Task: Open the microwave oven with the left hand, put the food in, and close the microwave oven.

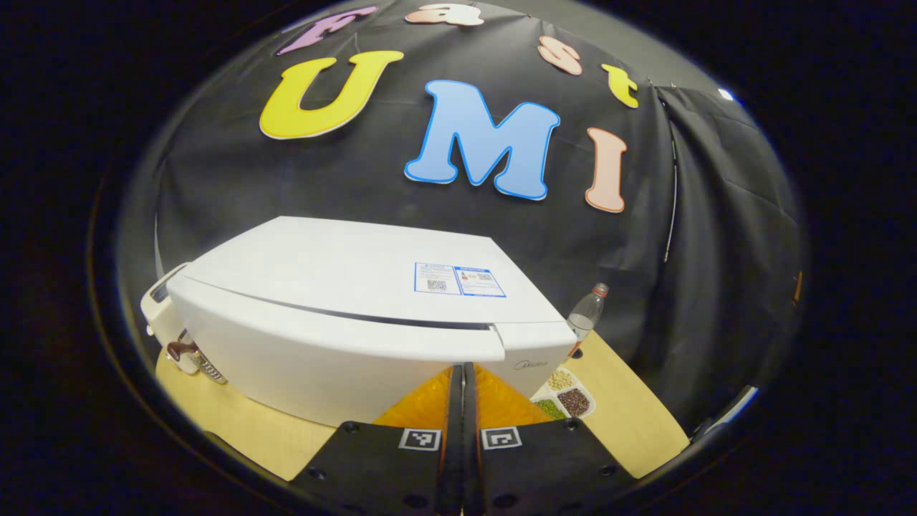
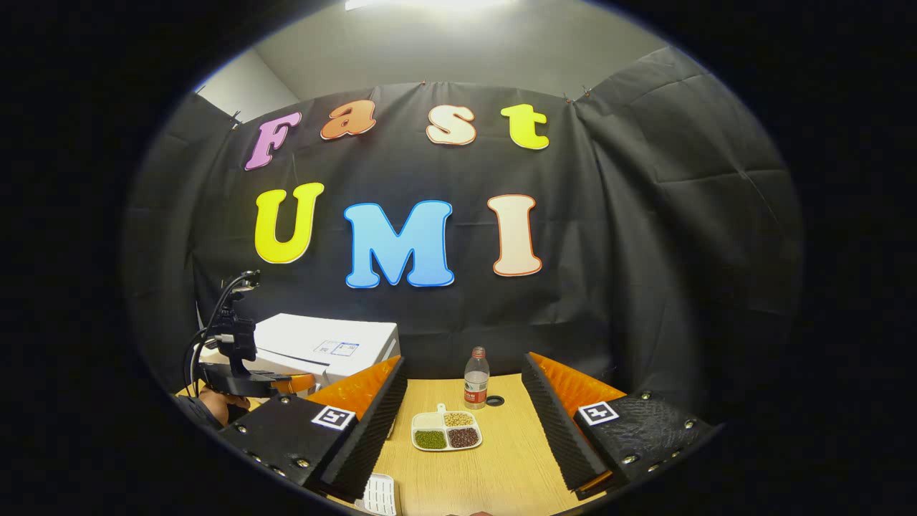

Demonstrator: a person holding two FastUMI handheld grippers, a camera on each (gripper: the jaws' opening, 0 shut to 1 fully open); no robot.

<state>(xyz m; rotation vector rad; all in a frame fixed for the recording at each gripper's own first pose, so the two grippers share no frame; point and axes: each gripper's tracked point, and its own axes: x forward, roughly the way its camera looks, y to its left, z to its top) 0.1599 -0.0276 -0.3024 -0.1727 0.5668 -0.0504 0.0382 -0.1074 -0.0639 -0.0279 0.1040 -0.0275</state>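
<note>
Microwave oven (image 1: 344,315) sits closed on the wooden table (image 2: 501,459), at its left end, and we see it close up in the left gripper view. Our left gripper (image 1: 463,401) has its fingers clenched together on nothing, right before the oven's front. Our right gripper (image 2: 462,423) hangs released, fingers wide apart. Between them on the table lies the food tray (image 2: 446,430), a bottle (image 2: 476,378) just behind it.

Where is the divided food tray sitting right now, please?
In the right gripper view, the divided food tray lies on the wooden table between the open right gripper's fingers, just in front of the water bottle and right of the microwave.
</note>
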